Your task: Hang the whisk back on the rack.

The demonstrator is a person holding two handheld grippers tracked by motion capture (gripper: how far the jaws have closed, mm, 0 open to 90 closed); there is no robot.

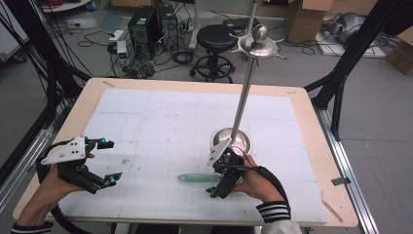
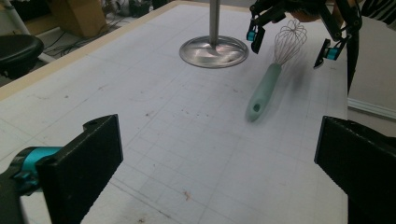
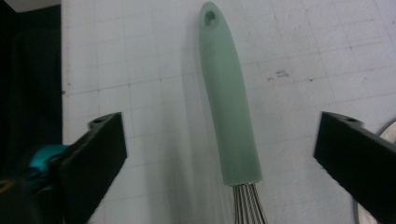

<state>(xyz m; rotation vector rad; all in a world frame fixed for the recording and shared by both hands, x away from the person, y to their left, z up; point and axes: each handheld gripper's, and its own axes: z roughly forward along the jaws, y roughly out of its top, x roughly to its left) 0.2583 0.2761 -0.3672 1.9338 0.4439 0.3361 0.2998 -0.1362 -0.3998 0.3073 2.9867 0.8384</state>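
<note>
A: Item 1, whisk (image 1: 197, 178). Loc?

B: Flat on white grid mat (image 1: 160, 122), near edge, right of centre. Mint handle (image 3: 229, 102) points left, wire head (image 2: 289, 39) to the right, just near of the steel stand base (image 1: 233, 139). Long axis runs left–right across the table.

A: Item 2, right gripper (image 1: 220, 187)?

B: Straight over the whisk, about where handle meets wires. Jaws wide apart, one each side of the handle, nothing clamped; pads not touching it. Jaw line sits across the handle axis, so prob. good for a pinch once lowered.

A: Item 3, left gripper (image 1: 108, 163)?

B: Near-left of mat, well apart from whisk, jaws spread, empty. Handle tip points toward it, but right hand is far nearer.

A: Key relation?

B: Whisk directly below right jaws, handle crosswise between them.
</note>
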